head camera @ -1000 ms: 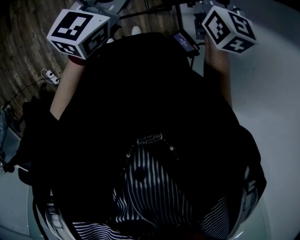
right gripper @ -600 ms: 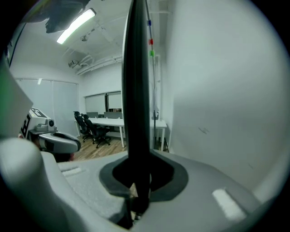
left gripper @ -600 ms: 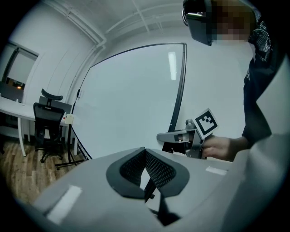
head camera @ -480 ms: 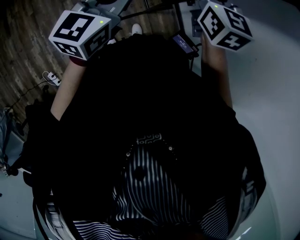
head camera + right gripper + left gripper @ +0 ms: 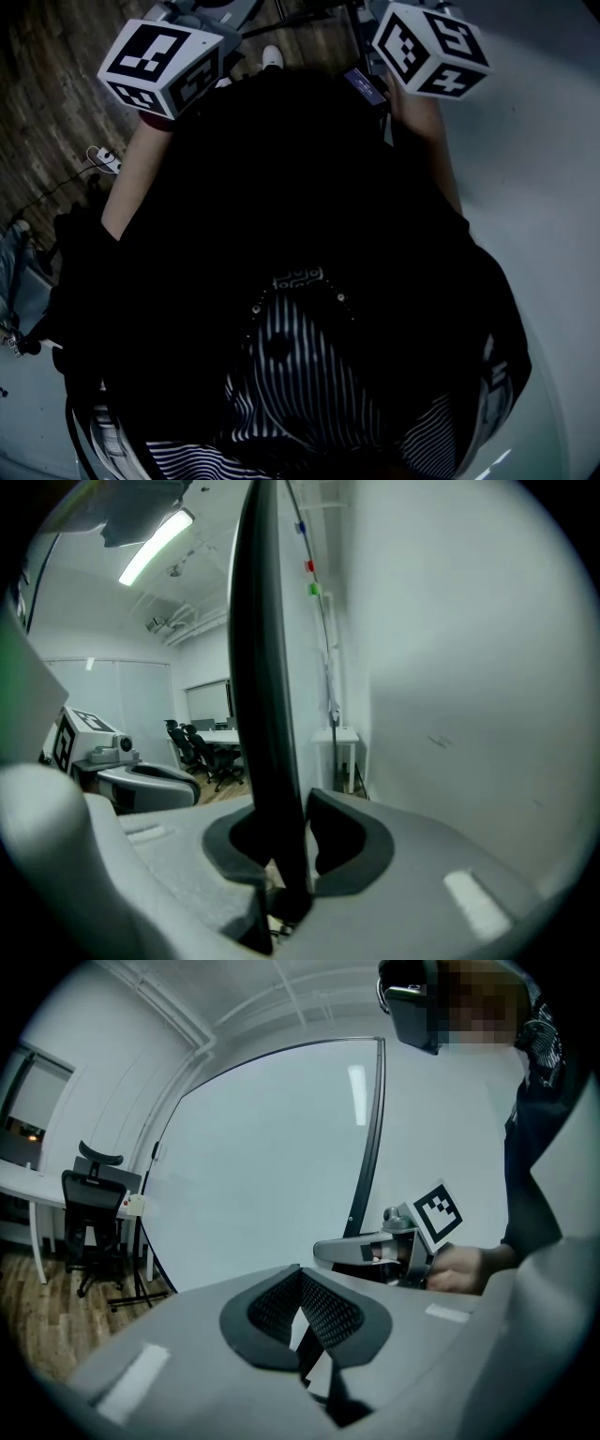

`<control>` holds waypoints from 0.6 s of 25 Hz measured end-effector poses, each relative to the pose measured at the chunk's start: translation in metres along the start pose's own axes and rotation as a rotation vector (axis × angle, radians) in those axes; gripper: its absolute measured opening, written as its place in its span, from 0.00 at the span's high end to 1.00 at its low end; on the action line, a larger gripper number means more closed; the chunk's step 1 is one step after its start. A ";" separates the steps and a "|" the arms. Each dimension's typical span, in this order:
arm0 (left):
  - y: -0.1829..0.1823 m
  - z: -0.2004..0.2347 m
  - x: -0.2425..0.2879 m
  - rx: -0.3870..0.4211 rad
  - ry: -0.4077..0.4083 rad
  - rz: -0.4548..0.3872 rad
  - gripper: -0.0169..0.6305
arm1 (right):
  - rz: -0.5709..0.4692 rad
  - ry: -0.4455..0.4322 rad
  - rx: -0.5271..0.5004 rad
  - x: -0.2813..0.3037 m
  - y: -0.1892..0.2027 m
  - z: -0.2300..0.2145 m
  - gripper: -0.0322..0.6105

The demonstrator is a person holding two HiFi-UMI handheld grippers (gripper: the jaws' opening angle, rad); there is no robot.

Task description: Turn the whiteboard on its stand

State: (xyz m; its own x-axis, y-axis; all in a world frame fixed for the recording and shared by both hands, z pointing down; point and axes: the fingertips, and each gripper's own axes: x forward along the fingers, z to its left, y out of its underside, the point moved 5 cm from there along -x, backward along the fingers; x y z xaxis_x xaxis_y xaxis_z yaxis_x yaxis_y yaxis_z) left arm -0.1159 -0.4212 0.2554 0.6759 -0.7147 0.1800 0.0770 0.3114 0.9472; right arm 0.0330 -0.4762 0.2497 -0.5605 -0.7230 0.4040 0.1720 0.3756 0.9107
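Note:
The whiteboard (image 5: 272, 1166) is a large white panel with a black frame (image 5: 370, 1138). In the head view it fills the right side as a pale surface (image 5: 539, 187). My right gripper (image 5: 302, 834) has the board's black frame edge (image 5: 267, 667) running upright between its pads, which press on it while the jaws ease open. The left gripper view shows that gripper (image 5: 328, 1251) at the frame's lower end, with a hand (image 5: 459, 1269) behind it. My left gripper (image 5: 302, 1309) is shut on nothing, a little short of the board. The head view shows only the marker cubes (image 5: 159, 66) (image 5: 429, 47).
A black office chair (image 5: 89, 1213) and a white desk (image 5: 19, 1180) stand on wood floor at the left. The board's stand legs (image 5: 141, 1288) reach the floor there. Coloured magnets (image 5: 309, 566) sit high on the board. More chairs (image 5: 192, 742) are behind. Cables (image 5: 98, 155) lie on the floor.
The right gripper's marker cube has shifted left in the head view. The left cube has barely moved.

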 end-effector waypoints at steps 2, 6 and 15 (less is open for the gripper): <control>-0.001 0.001 -0.002 0.001 0.003 0.000 0.98 | 0.001 -0.023 -0.005 0.001 -0.001 0.007 0.83; -0.007 -0.002 -0.007 0.004 0.009 -0.008 0.97 | -0.005 -0.050 0.007 -0.006 -0.005 0.014 0.82; -0.003 -0.062 -0.014 0.049 0.088 -0.018 0.98 | -0.080 -0.103 0.056 -0.095 0.006 0.024 0.81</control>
State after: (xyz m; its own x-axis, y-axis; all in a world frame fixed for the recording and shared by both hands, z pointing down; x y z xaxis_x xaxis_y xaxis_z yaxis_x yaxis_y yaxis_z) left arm -0.0806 -0.3734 0.2339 0.7366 -0.6616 0.1405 0.0555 0.2662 0.9623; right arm 0.0679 -0.3911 0.2142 -0.6515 -0.6896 0.3163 0.0790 0.3530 0.9323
